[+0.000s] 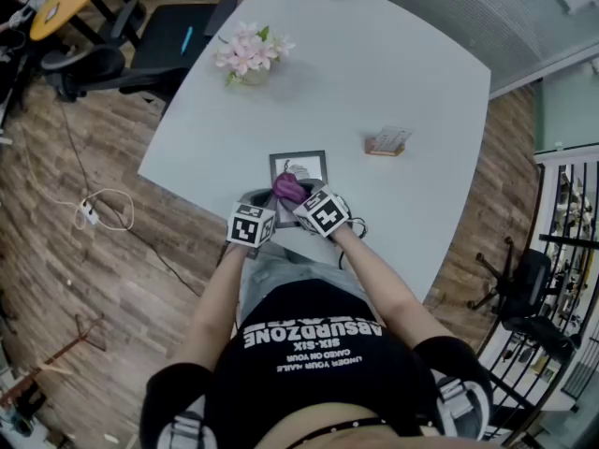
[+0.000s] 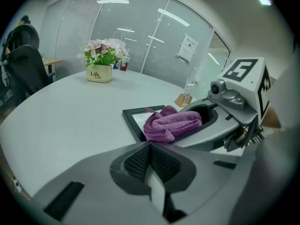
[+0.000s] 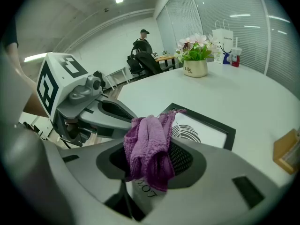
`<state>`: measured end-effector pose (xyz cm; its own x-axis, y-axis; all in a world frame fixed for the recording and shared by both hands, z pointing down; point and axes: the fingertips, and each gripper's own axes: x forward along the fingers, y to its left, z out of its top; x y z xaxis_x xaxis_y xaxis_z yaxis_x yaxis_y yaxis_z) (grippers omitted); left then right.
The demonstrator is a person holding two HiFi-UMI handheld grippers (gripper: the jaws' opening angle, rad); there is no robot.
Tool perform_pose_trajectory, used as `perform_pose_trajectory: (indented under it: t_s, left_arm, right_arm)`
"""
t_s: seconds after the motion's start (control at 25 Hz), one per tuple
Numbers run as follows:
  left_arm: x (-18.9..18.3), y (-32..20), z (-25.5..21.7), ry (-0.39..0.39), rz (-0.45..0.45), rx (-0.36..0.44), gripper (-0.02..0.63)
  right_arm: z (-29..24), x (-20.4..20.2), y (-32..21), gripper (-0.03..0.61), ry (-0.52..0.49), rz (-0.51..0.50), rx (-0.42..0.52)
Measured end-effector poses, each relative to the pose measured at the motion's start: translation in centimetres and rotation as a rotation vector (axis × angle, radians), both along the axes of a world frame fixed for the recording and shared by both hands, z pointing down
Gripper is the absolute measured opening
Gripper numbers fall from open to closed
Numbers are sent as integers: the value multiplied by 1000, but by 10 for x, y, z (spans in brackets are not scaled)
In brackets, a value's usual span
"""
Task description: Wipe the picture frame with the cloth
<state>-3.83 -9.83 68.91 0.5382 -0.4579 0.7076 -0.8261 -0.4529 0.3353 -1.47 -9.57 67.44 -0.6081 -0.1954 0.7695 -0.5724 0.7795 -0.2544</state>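
Picture frame (image 1: 299, 156): it is lying flat on the tabletop (image 1: 374, 73), right in front of both sets of jaws, with its near edge tucked under the cloth.
Cloth (image 3: 147, 149): the purple cloth is bunching up between the right jaws and sticking out past their tips, over the near part of the frame.
Right gripper (image 1: 298, 200): its jaws are squeezing the cloth and pointing at the frame.
Left gripper (image 2: 150, 158): its jaws are pressing together with nothing between them. They are sitting just to the left of the right jaws, near the frame's near left corner.
Flower pot (image 1: 248, 59): it is standing far ahead of the jaws and a bit to the left.
Little wooden stand (image 1: 387, 142): it is sitting ahead of the right jaws, off to their right, apart from the frame.
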Motion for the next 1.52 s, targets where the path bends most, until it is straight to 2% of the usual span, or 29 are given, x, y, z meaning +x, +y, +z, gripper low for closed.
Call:
perform_pose_trajectory:
  t_s: [0.28, 0.76, 1.0, 1.2, 1.52]
  left_arm:
    - [0, 0, 1, -2, -7, 1, 9]
    - [1, 1, 0, -6, -11, 6, 9]
    - [0, 0, -1, -14, -23, 17, 9]
    - [0, 0, 0, -22, -26, 19, 9]
    - [1, 1, 0, -35, -27, 23, 9]
  right_arm:
    - [1, 11, 1, 192, 63, -23, 23]
    - [-4, 70, -8, 195, 123, 46, 43]
    - [-5, 75, -6, 195, 146, 51, 93]
    - [-6, 77, 2, 193, 123, 45, 52]
    - [-6, 79, 33, 193, 108, -26, 4]
